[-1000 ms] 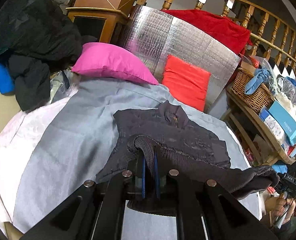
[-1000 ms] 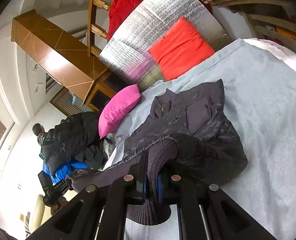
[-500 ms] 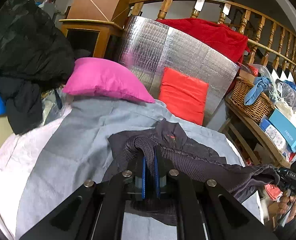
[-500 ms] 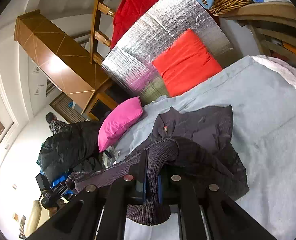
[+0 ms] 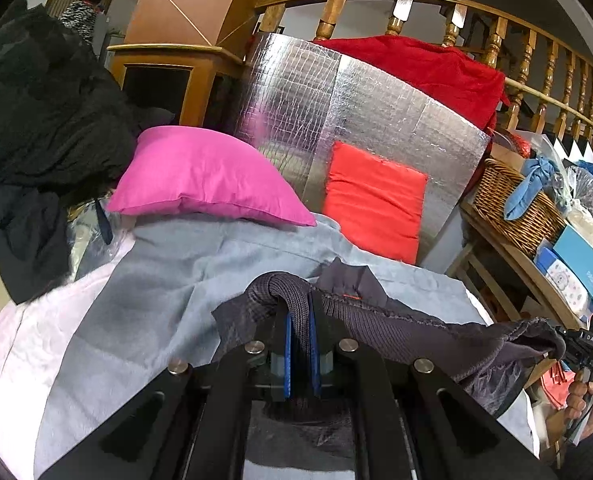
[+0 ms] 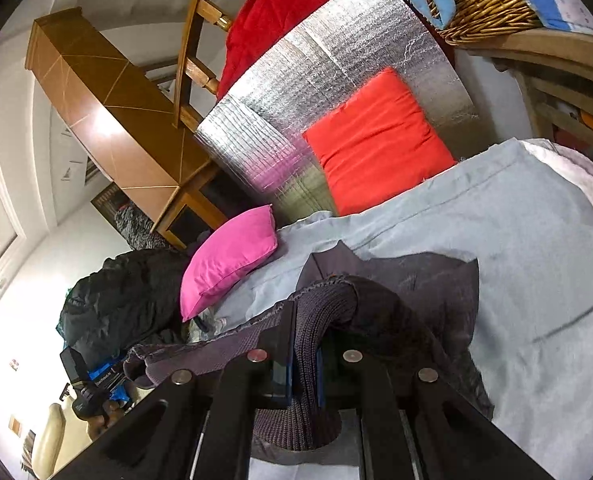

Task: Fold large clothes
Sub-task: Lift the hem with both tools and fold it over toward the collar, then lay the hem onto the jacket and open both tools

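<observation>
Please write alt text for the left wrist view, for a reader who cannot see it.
The left claw is shut on the ribbed hem of a dark jacket, lifted over a grey sheet, with the right claw holding the hem's far end. Behind lie a pink pillow, a red cushion and a foil panel.

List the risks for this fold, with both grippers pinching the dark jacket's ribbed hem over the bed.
1. Each grip is narrow: the left gripper and right gripper pinch only a bunched bit of ribbed hem, so the dark jacket may slip out.
2. The hem sags between the grippers, so the fold line may land crooked.
3. The jacket body looks bunched on the grey sheet; folding over it could trap wrinkles.
</observation>
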`<state>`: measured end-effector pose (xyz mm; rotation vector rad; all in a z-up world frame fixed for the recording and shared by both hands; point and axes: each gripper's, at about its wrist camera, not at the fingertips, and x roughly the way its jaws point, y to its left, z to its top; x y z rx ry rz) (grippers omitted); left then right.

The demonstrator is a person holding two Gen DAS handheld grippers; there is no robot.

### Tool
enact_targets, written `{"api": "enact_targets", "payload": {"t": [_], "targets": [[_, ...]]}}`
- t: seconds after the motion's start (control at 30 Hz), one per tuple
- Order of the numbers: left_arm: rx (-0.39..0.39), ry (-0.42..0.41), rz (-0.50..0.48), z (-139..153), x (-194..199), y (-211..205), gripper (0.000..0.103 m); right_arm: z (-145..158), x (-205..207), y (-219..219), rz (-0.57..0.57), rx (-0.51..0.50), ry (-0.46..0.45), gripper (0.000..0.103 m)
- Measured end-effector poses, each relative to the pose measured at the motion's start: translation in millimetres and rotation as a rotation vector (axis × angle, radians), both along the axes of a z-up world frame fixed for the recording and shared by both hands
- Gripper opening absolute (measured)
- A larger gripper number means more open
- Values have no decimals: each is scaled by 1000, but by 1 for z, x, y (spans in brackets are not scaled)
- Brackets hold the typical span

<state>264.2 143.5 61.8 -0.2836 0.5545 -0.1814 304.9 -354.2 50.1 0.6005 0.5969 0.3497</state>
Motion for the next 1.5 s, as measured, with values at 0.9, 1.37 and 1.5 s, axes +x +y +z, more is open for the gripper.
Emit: {"api": "enact_targets", "payload": {"t": [0.9,1.37,1.5], "targets": [[106,202,33,-92,186,-29,8,-91,181,-15,-59,-60,212,8],[33,331,118,-139,229,-31,12,-151,220,-24,-94,52,327,9],[32,345,117,-142,233,-30,13,-154,225,-22,-93,32,339,11]]}}
